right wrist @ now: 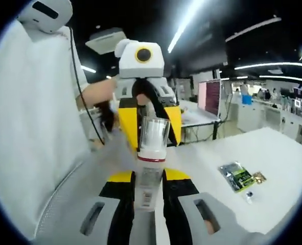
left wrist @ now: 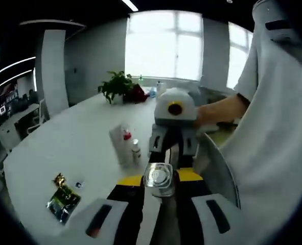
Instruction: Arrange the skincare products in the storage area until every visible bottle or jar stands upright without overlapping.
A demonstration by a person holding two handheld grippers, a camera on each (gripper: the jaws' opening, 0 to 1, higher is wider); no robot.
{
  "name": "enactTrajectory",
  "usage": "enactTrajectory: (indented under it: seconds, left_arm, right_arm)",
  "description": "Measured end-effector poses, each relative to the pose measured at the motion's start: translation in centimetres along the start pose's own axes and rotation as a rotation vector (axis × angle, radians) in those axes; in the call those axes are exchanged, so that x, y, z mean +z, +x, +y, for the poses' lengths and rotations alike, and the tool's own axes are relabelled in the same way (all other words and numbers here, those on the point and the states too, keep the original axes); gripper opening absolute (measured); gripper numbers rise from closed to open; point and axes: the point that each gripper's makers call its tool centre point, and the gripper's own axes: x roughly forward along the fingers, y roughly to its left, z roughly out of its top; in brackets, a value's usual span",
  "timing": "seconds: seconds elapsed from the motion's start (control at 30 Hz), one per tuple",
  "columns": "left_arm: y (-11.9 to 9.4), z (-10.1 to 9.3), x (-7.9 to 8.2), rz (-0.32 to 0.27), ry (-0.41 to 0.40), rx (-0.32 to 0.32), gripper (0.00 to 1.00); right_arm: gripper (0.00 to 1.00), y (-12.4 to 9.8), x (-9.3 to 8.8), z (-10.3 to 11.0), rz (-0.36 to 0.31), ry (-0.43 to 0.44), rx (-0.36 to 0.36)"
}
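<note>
A white bottle (right wrist: 149, 176) with a dark red band and a clear cap (right wrist: 155, 133) is held in the air between both grippers, which face each other. My right gripper (right wrist: 149, 176) is shut on the bottle's white body. My left gripper (left wrist: 159, 178) is shut on the clear cap (left wrist: 158, 177), seen end-on between its yellow-tipped jaws. In the right gripper view, the left gripper (right wrist: 152, 122) comes in from above around the cap. In the left gripper view, the right gripper (left wrist: 173, 145) sits just beyond the cap. A white tube with a red mark (left wrist: 121, 144) and a small bottle (left wrist: 136, 151) stand upright on the white table (left wrist: 79, 138).
A green packet (left wrist: 64, 200), a gold wrapper (left wrist: 59, 179) and a tiny blue item (left wrist: 79, 184) lie near the table's front. The packet (right wrist: 236, 176) also lies on the table in the right gripper view. A potted plant (left wrist: 117, 87) stands far back. A person's white shirt (left wrist: 278, 127) is close on the right.
</note>
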Motion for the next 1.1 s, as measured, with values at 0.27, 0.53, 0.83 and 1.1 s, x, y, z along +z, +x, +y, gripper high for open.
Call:
enactTrajectory:
  seconds: [0.27, 0.53, 0.83, 1.1]
  left_arm:
    - [0.1, 1.0, -0.9, 0.028, 0.058, 0.025, 0.25]
    - [0.4, 1.5, -2.0, 0.094, 0.111, 0.051, 0.25]
    - [1.1, 1.7, -3.5, 0.171, 0.167, 0.076, 0.25]
    - [2.0, 1.6, -4.2, 0.188, 0.196, 0.077, 0.25]
  right_arm:
    - [0.19, -0.3, -0.8, -0.9, 0.041, -0.014, -0.059]
    - [0.19, -0.1, -1.8, -1.4, 0.093, -0.039, -0.114]
    - [0.19, 0.0, -3.3, -1.9, 0.165, -0.07, -0.16]
    - [0.2, -0.4, -4.5, -2.0, 0.195, -0.045, -0.194]
